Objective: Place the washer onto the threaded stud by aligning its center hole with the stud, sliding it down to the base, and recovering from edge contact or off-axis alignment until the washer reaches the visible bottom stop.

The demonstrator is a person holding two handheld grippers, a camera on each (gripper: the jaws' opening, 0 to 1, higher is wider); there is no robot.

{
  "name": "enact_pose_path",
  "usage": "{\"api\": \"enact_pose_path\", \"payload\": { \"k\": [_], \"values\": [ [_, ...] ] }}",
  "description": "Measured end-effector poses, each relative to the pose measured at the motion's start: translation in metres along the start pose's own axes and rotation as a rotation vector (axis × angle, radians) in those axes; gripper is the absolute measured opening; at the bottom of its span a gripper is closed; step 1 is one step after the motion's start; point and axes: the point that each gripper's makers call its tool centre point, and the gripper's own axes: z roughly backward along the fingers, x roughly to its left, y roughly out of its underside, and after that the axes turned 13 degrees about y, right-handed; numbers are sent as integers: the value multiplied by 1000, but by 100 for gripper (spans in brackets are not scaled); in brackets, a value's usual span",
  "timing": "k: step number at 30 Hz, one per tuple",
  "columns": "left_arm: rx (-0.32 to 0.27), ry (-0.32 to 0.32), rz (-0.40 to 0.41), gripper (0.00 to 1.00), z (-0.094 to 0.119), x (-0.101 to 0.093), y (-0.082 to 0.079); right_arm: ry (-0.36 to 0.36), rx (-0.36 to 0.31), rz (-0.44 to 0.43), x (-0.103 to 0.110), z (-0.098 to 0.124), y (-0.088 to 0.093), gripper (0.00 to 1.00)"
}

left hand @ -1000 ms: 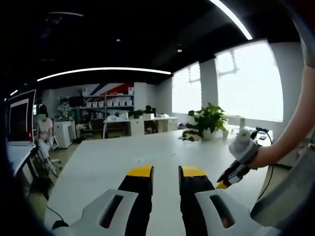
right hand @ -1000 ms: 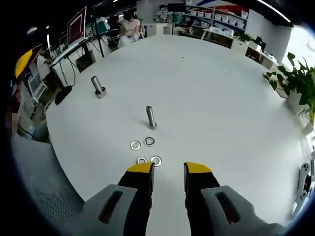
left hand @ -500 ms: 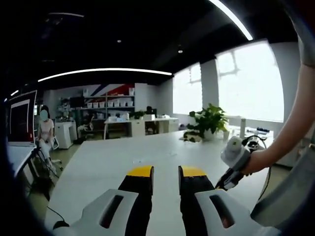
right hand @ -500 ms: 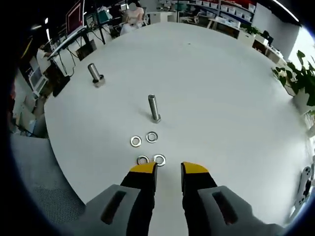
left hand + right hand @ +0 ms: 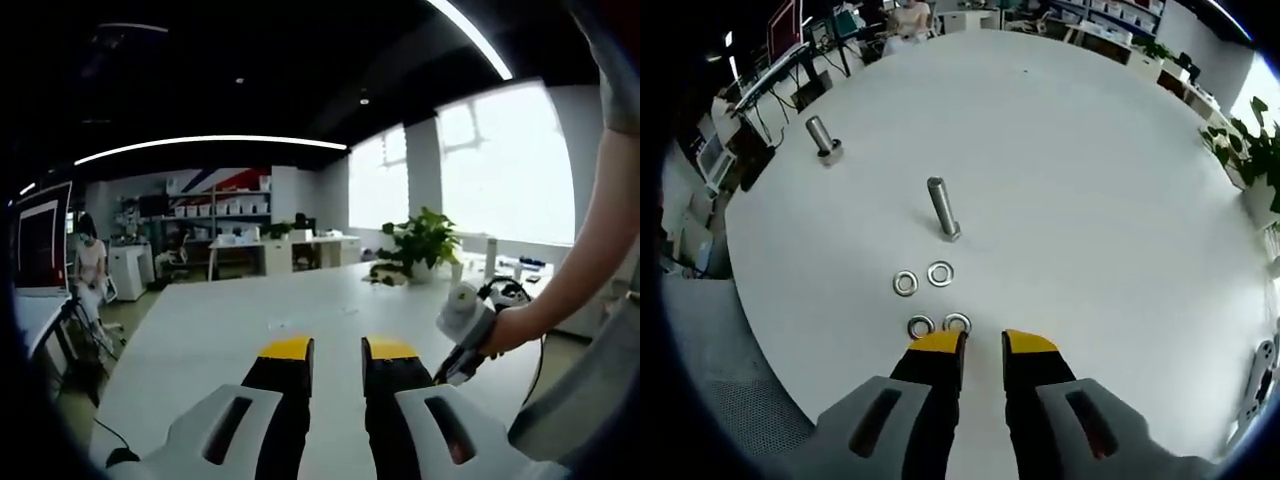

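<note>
The right gripper [image 5: 982, 342] has come lower and closer to the round white table [image 5: 1090, 200] than a second ago, and its yellow-tipped fingers [image 5: 936, 344] stand a little closer together, still apart on nothing. Just ahead of those tips lie four flat silver metal washers: one pair [image 5: 938, 325] almost touching the fingertips, another pair [image 5: 922, 278] a little farther out. Beyond them the upright threaded steel stud [image 5: 941, 208] stands bare, and a second upright steel stud [image 5: 821, 136] sits well off to the far left.

In the left gripper view, the left gripper [image 5: 336, 350] hovers over the table with fingers apart, empty; the right gripper [image 5: 462, 335], in a hand [image 5: 505, 330], has drifted nearer its right finger. A potted green plant [image 5: 420, 243] stands beyond.
</note>
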Motion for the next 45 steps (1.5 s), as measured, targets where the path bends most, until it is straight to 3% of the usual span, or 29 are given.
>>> {"api": "enact_pose_path", "payload": {
  "k": [12,19,20,21,23,29,45],
  "values": [
    [-7,-4,3,17,2,1,-1,4,29,61,6,-4,2,17],
    [-4,1,4,17,1,1,-1,-3,39,41,6,-7,1,12],
    [-4,1,4,17,1,0,-1,3,76,68,5,-7,7,12],
    [-4,2,2,17,1,0,-1,10,62,103,2,-9,5,10],
    [-6,3,1,17,1,0,-1,6,57,59,2,-8,2,9],
    [-3,4,5,17,1,0,0,-2,72,36,1,-8,1,7],
    [3,12,0,17,-1,-3,0,-21,109,140,3,-8,1,5]
  ]
}}
